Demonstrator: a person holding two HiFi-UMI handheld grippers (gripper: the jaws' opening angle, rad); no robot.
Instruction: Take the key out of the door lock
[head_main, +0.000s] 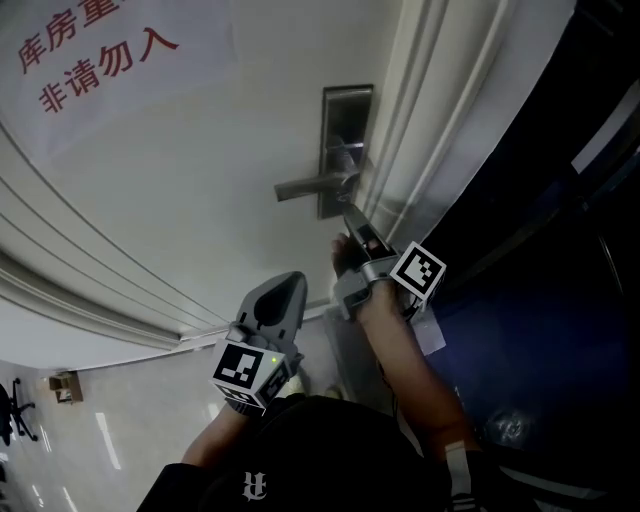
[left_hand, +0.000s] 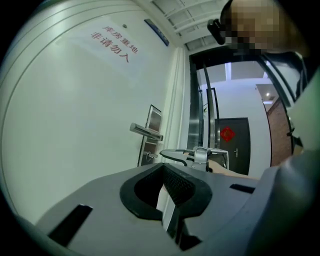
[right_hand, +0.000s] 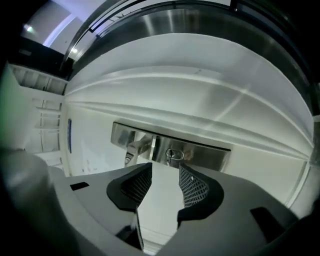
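Observation:
A steel lock plate (head_main: 346, 130) with a lever handle (head_main: 312, 186) is fixed to the white door (head_main: 200, 170). The key (right_hand: 173, 154) sits in the keyhole beside the handle (right_hand: 132, 149); the left gripper view shows the key (left_hand: 148, 156) below the lever. My right gripper (head_main: 350, 215) points at the lock from close by. Its jaws stand open (right_hand: 165, 170) with bare door between the pads, and the key lies just beyond their tips, untouched. My left gripper (head_main: 292, 284) hangs lower and to the left, away from the lock, its jaws together (left_hand: 164, 169) and holding nothing.
A paper notice with red characters (head_main: 90, 55) is stuck to the door's upper left. Ribbed frame moulding (head_main: 430, 120) runs right of the lock, with a dark opening beyond it. Across the corridor stands a dark door with a red ornament (left_hand: 227, 134).

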